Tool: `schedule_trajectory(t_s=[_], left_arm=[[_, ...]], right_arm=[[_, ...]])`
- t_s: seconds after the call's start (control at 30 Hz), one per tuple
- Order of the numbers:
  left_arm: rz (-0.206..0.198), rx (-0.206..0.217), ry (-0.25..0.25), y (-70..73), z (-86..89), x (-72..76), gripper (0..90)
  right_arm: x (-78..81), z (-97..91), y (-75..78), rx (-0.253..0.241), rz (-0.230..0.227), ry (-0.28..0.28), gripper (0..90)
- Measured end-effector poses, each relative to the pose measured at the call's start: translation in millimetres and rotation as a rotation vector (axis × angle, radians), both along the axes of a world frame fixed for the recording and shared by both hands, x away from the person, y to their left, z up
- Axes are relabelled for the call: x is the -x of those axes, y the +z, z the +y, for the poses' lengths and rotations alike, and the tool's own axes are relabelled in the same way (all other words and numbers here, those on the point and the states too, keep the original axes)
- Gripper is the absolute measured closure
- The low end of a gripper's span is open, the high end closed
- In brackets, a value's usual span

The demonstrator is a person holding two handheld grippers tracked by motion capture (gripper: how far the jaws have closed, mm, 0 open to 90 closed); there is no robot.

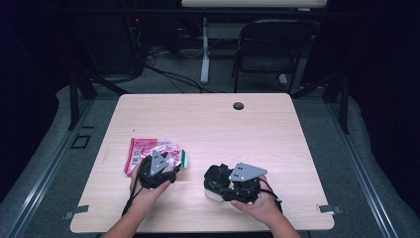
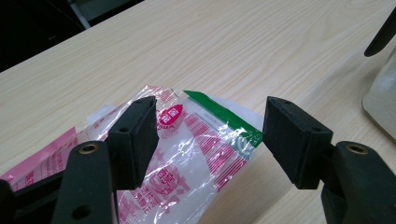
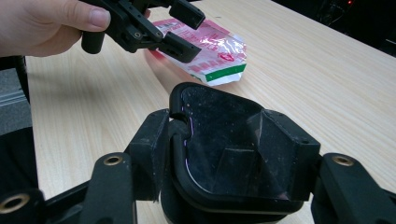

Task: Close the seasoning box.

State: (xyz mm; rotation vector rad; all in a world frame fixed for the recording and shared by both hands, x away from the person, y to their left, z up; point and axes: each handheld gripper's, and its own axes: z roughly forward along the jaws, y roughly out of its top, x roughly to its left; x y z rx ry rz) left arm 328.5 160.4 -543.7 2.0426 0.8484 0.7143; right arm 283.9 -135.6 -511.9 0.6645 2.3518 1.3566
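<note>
Room: dark all around, black chair (image 1: pixel 271 47) and cables on the floor behind my pale wood-grain table (image 1: pixel 208 124).
Left claw: my left gripper (image 2: pixel 209 137) hangs over the crinkly pink-and-white plastic packet with a green strip (image 2: pixel 196 140), jaws spread wide, pads either side of it and not pinching.
Packet: lying flat on the left part of the table, just beside my left hand (image 1: pixel 148 191); a flat pink packet (image 1: pixel 137 151) sits under it.
Right claw: my right gripper (image 3: pixel 224 154) has the black glossy lidded container (image 3: pixel 224 144) sitting between its jaws, which stand wide; can't tell if the pads actually press it.
Container: near the front edge of the table, white base (image 1: pixel 214 193) showing, well apart from the packet.
</note>
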Motion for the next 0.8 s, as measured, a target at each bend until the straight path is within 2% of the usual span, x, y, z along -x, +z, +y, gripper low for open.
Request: schedule_trajectory(t_s=[0.13, 0.8], left_arm=[[0.001, -0.001, -0.001, 0.0, 0.1, -0.1, 35.8], [0.002, -0.005, -0.003, -0.3, 0.6, -0.6, 35.8]], right_arm=[[0.3, 1.3, -0.7, 0.006, 0.001, 0.002, 43.2], [-0.5, -1.1, 1.4, -0.033, 0.002, -0.009, 42.6]])
